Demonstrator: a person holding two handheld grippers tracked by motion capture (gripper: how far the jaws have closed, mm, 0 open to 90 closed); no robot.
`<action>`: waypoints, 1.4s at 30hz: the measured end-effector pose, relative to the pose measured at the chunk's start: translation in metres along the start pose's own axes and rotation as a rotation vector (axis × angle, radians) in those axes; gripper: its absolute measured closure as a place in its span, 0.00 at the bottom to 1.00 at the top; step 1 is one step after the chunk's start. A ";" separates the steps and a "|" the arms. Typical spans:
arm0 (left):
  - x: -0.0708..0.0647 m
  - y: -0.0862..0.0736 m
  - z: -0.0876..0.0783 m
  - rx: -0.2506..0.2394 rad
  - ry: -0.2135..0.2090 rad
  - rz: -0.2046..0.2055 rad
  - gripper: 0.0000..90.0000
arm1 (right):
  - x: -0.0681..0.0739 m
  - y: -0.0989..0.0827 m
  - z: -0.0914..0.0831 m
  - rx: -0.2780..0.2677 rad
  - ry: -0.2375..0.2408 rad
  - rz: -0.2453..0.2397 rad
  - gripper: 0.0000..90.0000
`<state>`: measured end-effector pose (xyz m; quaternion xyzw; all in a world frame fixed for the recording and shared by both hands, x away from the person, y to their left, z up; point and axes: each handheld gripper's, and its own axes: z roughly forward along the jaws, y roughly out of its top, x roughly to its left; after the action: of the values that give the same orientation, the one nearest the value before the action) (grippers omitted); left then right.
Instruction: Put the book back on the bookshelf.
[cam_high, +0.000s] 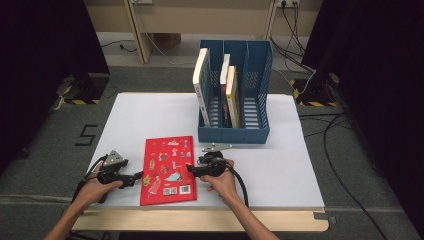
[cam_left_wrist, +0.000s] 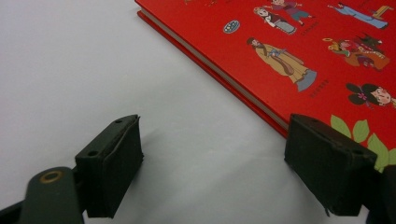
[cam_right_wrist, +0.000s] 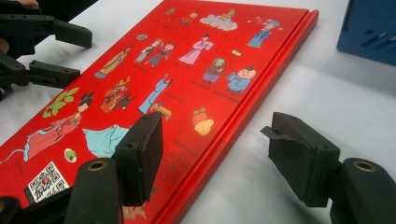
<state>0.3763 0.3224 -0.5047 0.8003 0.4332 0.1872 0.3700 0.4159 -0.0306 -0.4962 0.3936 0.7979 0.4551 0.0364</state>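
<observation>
A red picture book (cam_high: 168, 170) lies flat on the white tabletop (cam_high: 280, 165), close to the front edge. My left gripper (cam_high: 139, 177) sits at the book's left edge, jaws open and pointing at it. In the left gripper view the red book (cam_left_wrist: 299, 51) fills the upper right, and the gripper (cam_left_wrist: 212, 172) has one jaw over the bare table and the other against the page edge. My right gripper (cam_high: 191, 169) is at the book's right edge. It (cam_right_wrist: 215, 158) is open and straddles the spine of the book (cam_right_wrist: 187, 84), with nothing pinched.
A blue three-slot file rack (cam_high: 235, 134) stands behind the book, holding a white book (cam_high: 201, 85) and thinner ones (cam_high: 230, 95). Its corner (cam_right_wrist: 371, 28) shows near the right gripper. The left gripper (cam_right_wrist: 46, 51) sits across the cover. Cables trail on the floor at right.
</observation>
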 end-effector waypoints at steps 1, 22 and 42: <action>0.000 0.000 0.000 0.000 0.000 0.000 0.20 | 0.000 0.000 0.002 0.001 0.005 0.007 0.41; -0.001 0.000 0.000 0.004 0.008 0.005 0.19 | 0.010 -0.004 0.016 -0.065 0.030 0.223 0.36; 0.000 0.000 0.001 0.004 -0.001 0.000 0.19 | -0.003 -0.009 0.011 -0.090 0.139 0.396 0.47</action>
<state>0.3767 0.3216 -0.5052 0.8011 0.4334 0.1861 0.3685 0.4167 -0.0272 -0.5106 0.5082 0.6845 0.5145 -0.0914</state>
